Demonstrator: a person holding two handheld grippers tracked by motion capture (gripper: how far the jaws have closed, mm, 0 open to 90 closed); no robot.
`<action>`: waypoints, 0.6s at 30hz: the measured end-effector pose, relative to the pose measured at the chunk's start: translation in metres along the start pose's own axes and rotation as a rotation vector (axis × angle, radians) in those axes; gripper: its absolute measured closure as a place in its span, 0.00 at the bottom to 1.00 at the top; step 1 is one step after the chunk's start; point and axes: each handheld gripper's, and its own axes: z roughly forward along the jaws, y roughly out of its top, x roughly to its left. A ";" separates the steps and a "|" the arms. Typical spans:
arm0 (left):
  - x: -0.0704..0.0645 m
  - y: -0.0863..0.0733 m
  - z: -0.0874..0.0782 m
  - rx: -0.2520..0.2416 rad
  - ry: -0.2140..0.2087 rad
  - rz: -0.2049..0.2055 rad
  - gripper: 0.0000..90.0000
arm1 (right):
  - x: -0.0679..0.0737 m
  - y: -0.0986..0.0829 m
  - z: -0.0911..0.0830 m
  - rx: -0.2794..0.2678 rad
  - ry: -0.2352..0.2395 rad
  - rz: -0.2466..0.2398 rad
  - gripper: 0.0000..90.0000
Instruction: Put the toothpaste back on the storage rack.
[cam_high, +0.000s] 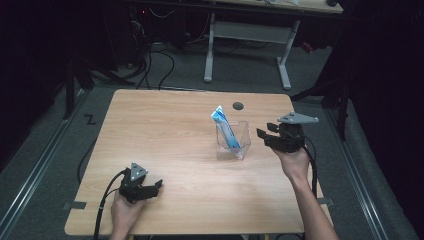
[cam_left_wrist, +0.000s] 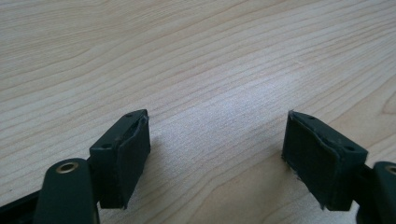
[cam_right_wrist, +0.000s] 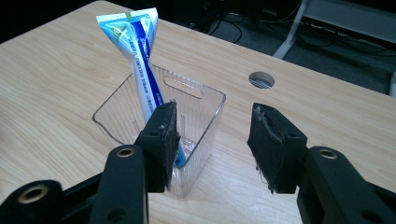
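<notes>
Inside the clear bin (cam_high: 233, 142), a blue-and-white tube (cam_high: 224, 127) leans, seemingly cap down. Just right of the bin, the right gripper (cam_high: 264, 136) hovers, jaws apart. Well left of it, the left gripper (cam_high: 158, 185) rests, jaws apart.

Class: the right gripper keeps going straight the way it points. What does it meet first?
Probably the clear bin: the open right gripper points at its near corner, left jaw already before the wall. The toothpaste tube stands inside, behind that wall. Depth is hard to judge; it might slip past the right side.
</notes>
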 end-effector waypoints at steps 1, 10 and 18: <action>0.000 0.000 0.000 0.000 0.000 0.000 0.26 | -0.001 -0.002 -0.002 -0.002 -0.002 -0.001 0.58; 0.000 0.000 0.000 0.000 0.000 0.000 0.26 | -0.008 -0.016 -0.013 -0.017 -0.007 0.030 0.58; 0.000 0.000 0.000 0.001 0.001 0.002 0.26 | -0.010 -0.026 -0.018 -0.026 -0.004 0.059 0.58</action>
